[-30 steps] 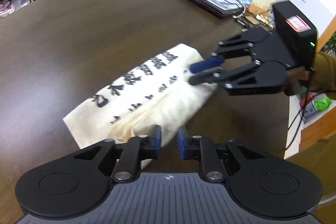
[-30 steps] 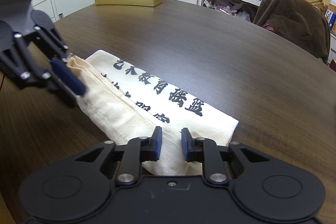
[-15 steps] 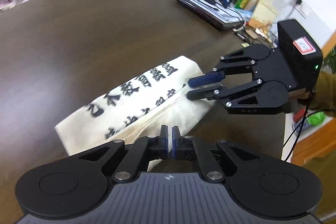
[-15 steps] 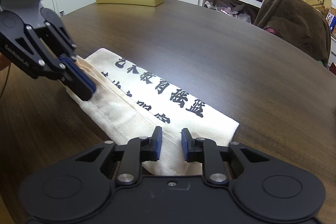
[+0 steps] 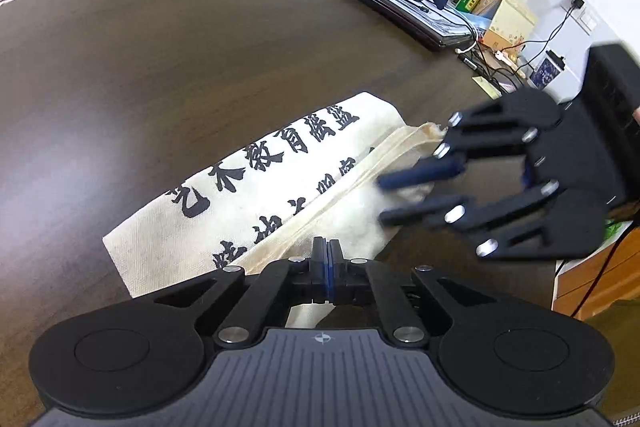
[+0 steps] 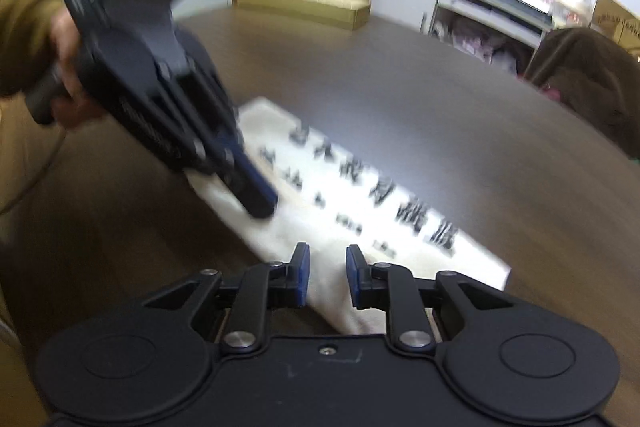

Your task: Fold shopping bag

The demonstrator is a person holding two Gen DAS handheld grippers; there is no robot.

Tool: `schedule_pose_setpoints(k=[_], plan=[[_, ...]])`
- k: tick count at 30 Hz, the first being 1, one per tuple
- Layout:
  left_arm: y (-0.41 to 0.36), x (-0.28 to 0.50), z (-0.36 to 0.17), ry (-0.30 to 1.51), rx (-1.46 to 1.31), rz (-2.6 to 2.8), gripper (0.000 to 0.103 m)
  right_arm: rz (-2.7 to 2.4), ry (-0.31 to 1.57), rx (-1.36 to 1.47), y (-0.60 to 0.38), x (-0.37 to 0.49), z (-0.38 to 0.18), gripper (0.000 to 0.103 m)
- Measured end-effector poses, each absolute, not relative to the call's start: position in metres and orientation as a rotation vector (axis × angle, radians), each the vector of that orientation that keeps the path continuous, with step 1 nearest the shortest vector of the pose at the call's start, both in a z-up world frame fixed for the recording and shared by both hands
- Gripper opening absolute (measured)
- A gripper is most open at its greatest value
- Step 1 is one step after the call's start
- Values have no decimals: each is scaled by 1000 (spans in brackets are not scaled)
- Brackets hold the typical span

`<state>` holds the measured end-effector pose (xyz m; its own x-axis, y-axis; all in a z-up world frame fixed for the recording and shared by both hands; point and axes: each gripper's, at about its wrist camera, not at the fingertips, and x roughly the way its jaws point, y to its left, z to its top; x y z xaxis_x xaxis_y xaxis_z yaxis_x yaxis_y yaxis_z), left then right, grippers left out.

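A cream canvas shopping bag (image 5: 272, 183) with black characters lies folded in a long strip on the dark round table (image 5: 140, 59); it also shows in the right wrist view (image 6: 360, 203), blurred. My left gripper (image 5: 327, 259) is shut, its tips over the bag's near edge; whether it pinches cloth I cannot tell. It shows in the right wrist view (image 6: 256, 199) over the bag's far end. My right gripper (image 6: 327, 275) is open over the bag's other end, and shows in the left wrist view (image 5: 384, 199).
A laptop (image 5: 404, 7) with cables, boxes and bottles crowds the table's far right edge. A flat yellow box (image 6: 304, 3) lies at the table's far side. A chair draped in brown cloth (image 6: 588, 79) stands at the right.
My left gripper has closed fully at the bag's near edge. My right gripper has lifted and moved, blurring its view, and stays open.
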<state>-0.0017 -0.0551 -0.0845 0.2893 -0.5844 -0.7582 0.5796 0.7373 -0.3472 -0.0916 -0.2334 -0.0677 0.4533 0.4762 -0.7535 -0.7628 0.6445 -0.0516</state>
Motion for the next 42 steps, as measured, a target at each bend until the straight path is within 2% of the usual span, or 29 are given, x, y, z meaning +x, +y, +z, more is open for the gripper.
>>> schedule_pose_setpoints(k=[7,14,16,24,31,34,38,42], plan=[[-79,-4,-79,988,100,-783,5,792,771,-407,-236,-91,-66,19],[-65,3,-86,1020,-3,-787,3,693,720,-427,-273,-101,-36,18],[-65,4,-87,1022,-12,-789,3,687,709,-462,-282,-101,-35,14],[-64,6,-88,1029,-36,-785,3,653,669,-498,-296,-98,-35,14],[-62,8,-90,1028,-41,-799,3,626,717,-490,-303,-90,-43,2],[-63,7,-89,1025,-28,-801,3,596,741,-439,-308,-78,-50,0],[-62,7,-89,1030,-44,-797,3,586,755,-469,-304,-75,-67,0],[-62,7,-90,1031,-53,-793,3,582,699,-468,-303,-82,-48,0]])
